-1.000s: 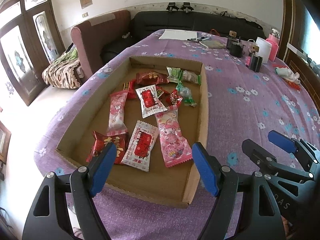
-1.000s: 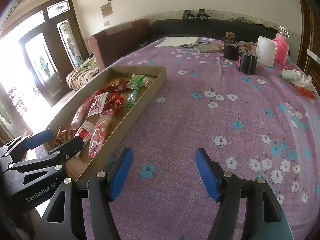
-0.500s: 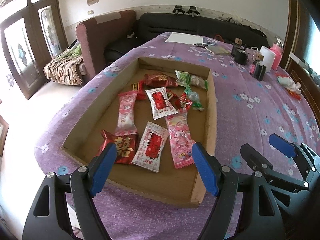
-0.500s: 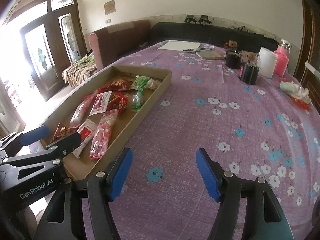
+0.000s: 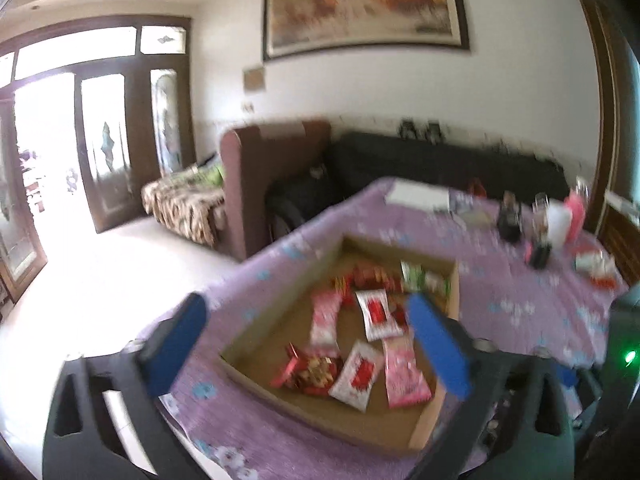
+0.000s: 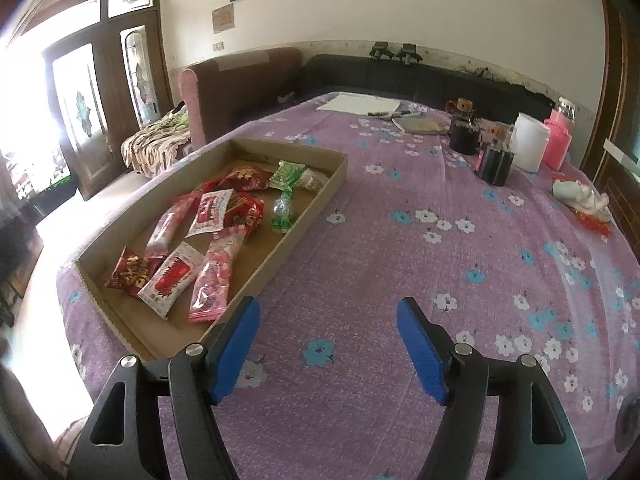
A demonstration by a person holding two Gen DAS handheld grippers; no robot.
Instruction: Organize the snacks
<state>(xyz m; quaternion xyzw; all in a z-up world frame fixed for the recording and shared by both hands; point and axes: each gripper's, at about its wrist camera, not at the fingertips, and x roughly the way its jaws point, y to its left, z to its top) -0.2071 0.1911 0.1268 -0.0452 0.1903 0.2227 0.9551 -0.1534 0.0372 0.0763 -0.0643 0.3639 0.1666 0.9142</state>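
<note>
Snacks [image 6: 200, 236]: all lying loose and mixed inside cardboard tray [image 6: 316, 196] on table [image 6: 400, 264]; none seen outside it. I'm holding left gripper [image 5: 316, 344] and right gripper [image 6: 328, 344] w/ jaws spread, carrying nothing. Collected, I'm judging; sorting by kind perhaps remaining.

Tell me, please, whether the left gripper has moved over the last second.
Yes. The left gripper has tilted up and pulled back: the cardboard tray sits smaller and lower, and the wall painting now shows.

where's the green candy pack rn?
Right wrist view: green candy pack lies at the far end of the cardboard tray, by its right wall, just beyond the red packets.
</note>
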